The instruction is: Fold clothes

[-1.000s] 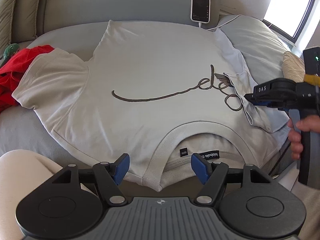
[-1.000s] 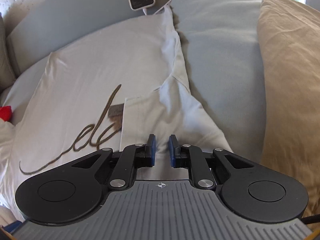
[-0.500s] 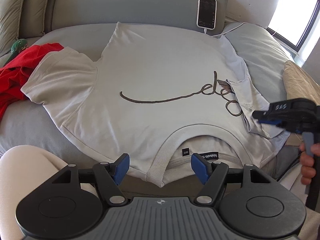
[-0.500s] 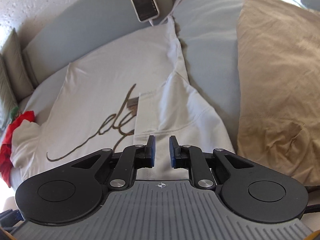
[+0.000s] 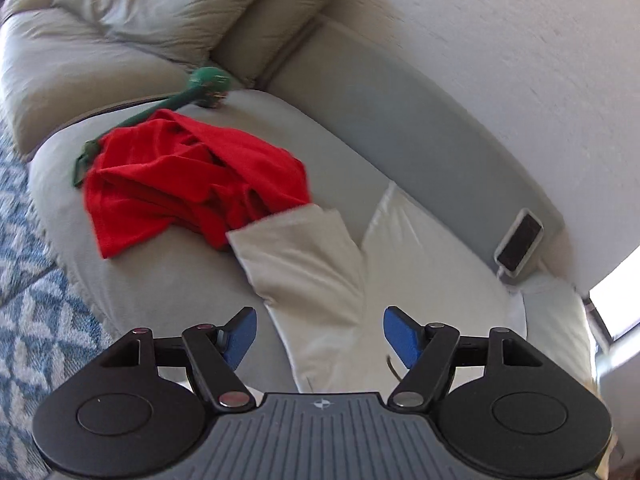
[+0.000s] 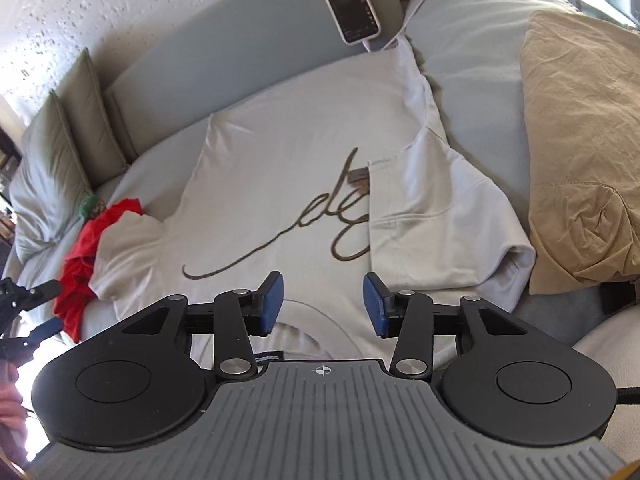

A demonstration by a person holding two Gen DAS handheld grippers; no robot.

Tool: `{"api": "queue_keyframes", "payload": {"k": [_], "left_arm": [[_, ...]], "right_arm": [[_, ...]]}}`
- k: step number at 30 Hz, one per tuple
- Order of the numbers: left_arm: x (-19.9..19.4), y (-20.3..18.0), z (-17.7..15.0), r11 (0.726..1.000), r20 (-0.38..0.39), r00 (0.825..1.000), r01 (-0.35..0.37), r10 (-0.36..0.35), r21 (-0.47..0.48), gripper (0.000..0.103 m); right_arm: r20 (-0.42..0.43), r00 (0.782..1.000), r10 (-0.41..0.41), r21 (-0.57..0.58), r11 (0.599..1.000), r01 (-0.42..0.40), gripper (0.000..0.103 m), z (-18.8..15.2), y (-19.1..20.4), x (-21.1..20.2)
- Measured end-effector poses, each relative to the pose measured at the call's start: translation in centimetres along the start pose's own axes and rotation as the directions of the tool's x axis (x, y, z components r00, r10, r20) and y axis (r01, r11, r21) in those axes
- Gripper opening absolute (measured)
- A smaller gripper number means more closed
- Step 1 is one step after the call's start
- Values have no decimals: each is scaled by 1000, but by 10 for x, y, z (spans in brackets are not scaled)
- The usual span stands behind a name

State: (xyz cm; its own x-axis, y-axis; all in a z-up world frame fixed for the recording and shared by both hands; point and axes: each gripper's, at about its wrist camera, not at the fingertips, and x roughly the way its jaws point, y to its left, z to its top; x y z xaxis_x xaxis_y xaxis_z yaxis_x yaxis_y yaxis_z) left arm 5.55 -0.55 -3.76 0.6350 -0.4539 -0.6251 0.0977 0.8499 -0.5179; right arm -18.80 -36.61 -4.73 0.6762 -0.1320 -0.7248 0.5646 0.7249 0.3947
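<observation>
A pale grey T-shirt (image 6: 288, 168) with a dark script print lies flat on the sofa seat, collar towards me. Its right sleeve (image 6: 432, 220) is folded in over the chest. Its left sleeve (image 5: 304, 256) is spread out beside a red garment (image 5: 192, 176). My left gripper (image 5: 320, 336) hangs open above the left sleeve with nothing between its pads, and its tips also show at the left edge of the right wrist view (image 6: 28, 312). My right gripper (image 6: 323, 308) hovers over the collar area, jaws opening, nothing between them.
A phone (image 6: 352, 6) on a cable leans against the grey sofa back (image 5: 400, 120). A tan cloth (image 6: 580, 140) lies right of the shirt. A green object (image 5: 208, 84) sits behind the red garment, near cushions (image 5: 160, 4). A blue patterned rug (image 5: 24, 280) lies at left.
The left gripper has swung and rolled from the collar over to the left sleeve and red garment. The right gripper has lifted back from the folded right sleeve and its jaws have spread apart.
</observation>
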Motion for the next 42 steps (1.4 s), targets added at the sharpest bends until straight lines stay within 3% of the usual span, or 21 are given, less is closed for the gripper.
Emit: {"api": "queue_keyframes", "payload": {"k": [4,7,10,14,21,23,24,28,31,34,36,38,40,42], "left_arm": [[15,48,18,980,30,999,17,-11,-196,61],[39,73,24,947,6,991,129,-133,-295,56],[63,79,29,936,-23,983,168,-184,-310,50],[92,78,34,953,-77,985,130,-156,-273,45],[134,79,37,937,-129,960,206,-250,-282,36],[141,83,38,927,-139,955,211,-264,-311,22],[142,83,39,926,-140,954,212,-265,-313,20],[130,71,42,951,-131,965,190,-227,-246,0],[115,48,48,976,-91,978,178,-190,-127,0],[95,10,51,981,-34,983,180,-178,68,0],[83,-22,45,955,-11,982,186,-189,230,0],[73,-57,34,898,-9,979,190,-203,398,0],[67,-85,10,809,-46,977,198,-208,554,0],[66,-110,-26,697,-102,979,199,-179,689,0]], "right_arm": [[-20,999,35,-32,999,-36,51,0,18,2],[-40,998,49,-51,997,-51,52,-1,29,6],[-60,997,48,-63,997,-52,52,-2,34,9],[-76,996,45,-65,997,-50,52,-3,37,11],[-89,996,26,-71,997,-33,52,-6,39,14],[-94,995,28,-80,996,-36,52,-7,40,14],[-96,995,29,-85,996,-37,52,-7,41,14],[-102,994,38,-88,995,-47,52,-9,41,12],[-105,994,42,-81,995,-50,52,-11,39,12],[-112,992,54,-71,996,-62,53,-14,37,12],[-115,991,62,-66,995,-70,53,-15,35,10],[-117,991,69,-53,996,-76,53,-17,33,10],[-122,989,80,-35,996,-85,53,-19,30,9],[-131,987,91,-13,995,-94,53,-20,26,9]]}}
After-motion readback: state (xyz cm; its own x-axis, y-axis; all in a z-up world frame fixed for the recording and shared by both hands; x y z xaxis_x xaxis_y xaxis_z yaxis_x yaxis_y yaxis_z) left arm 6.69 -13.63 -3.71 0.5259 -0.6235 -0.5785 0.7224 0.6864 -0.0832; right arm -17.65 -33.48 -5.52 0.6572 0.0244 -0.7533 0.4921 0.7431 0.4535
